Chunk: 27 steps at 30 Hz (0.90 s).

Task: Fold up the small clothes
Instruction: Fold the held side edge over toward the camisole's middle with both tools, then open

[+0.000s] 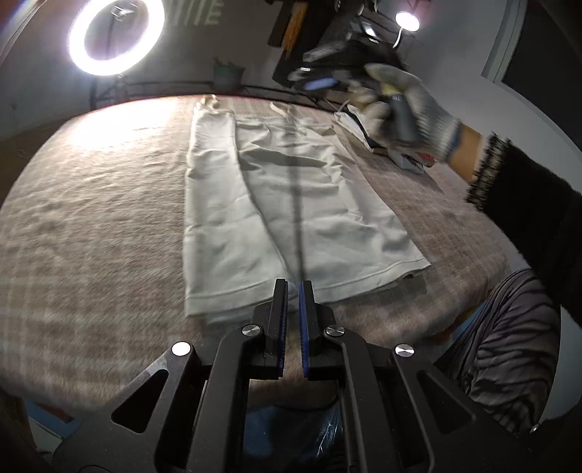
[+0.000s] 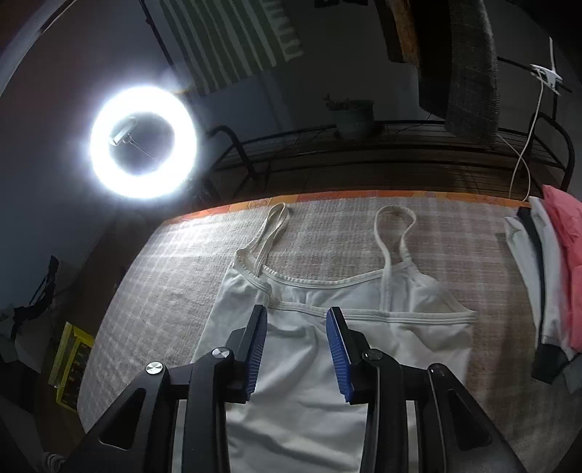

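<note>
Left view: a white top [image 1: 291,203] is laid flat on the checked surface [image 1: 91,225], a gloved hand [image 1: 407,105] raised beyond it.
Left gripper [image 1: 293,287]: jaws nearly pressed together, nothing pinched.
Right view: folded clothes [image 2: 545,276] are stacked right of the top.
Right gripper [image 2: 296,316]: jaws spread, empty, over the top.

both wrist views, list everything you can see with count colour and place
white strappy camisole top: one, white, flat on the blanket, one side folded over in the left wrist view
checked woven blanket: one, beige-grey, covers the work surface
stack of folded clothes: one, pink, white and black, at the blanket's right edge
ring light: one, white, lit, beyond the far left
potted plant: one, grey-green pot, on the dark rack behind
small lamp: one, white, lit, upper right
left gripper: black, blue pads, shut, empty, over the top's hem
right gripper: black, blue pads, open, empty, above the neckline
gloved hand: one, grey knit glove, black sleeve
</note>
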{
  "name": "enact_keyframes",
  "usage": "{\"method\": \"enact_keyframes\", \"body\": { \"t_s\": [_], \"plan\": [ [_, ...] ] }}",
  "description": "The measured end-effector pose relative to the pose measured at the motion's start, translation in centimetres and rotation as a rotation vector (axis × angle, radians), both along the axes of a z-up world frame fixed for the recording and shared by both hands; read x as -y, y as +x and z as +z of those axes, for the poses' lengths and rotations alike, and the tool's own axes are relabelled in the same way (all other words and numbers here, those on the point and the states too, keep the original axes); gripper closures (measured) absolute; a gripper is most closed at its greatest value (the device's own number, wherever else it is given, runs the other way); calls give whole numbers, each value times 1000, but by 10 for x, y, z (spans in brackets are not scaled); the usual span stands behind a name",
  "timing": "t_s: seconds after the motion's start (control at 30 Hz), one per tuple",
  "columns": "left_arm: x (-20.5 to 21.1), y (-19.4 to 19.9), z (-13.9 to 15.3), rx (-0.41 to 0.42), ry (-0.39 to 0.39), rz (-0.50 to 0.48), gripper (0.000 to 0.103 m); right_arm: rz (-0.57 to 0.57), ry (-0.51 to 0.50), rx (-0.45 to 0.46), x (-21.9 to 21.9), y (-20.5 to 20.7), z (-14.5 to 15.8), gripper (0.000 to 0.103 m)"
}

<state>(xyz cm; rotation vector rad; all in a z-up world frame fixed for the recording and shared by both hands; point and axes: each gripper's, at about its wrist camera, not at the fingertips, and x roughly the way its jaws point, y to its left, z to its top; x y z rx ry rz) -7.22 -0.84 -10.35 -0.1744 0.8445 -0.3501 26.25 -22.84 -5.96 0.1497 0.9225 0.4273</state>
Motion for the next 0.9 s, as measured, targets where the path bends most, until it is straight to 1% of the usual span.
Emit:
{"method": "enact_keyframes", "body": {
  "t_s": [0.17, 0.27, 0.37, 0.43, 0.57, 0.63, 0.7, 0.8, 0.87, 0.9],
  "plan": [
    [-1, -9, 0, 12, 5, 27, 100, -51, 4, 63, 48, -41, 29, 67],
    [9, -9, 4, 49, 36, 21, 100, -67, -1, 98, 71, -61, 40, 67],
    [24, -6, 8, 79, 60, 8, 100, -72, 5, 120, 89, -82, 45, 65],
    [34, 0, 10, 89, 71, 1, 100, -72, 23, 132, 104, -93, 45, 59],
    [59, 13, 11, 88, 50, -25, 100, -92, 5, 141, 140, -109, 43, 57],
    [77, 20, 9, 88, 47, -54, 100, -114, 25, 132, 162, -115, 39, 57],
    [104, 29, 4, 83, 50, -109, 100, -125, 63, 110, 184, -120, 34, 57],
    [144, 36, -3, 75, 61, -197, 99, -162, 89, 96, 217, -127, 26, 56],
    [170, 37, -8, 80, 88, -259, 99, -186, 138, 79, 238, -130, 21, 56],
    [184, 38, -12, 79, 110, -292, 95, -196, 159, 72, 246, -130, 17, 56]
  ]
}}
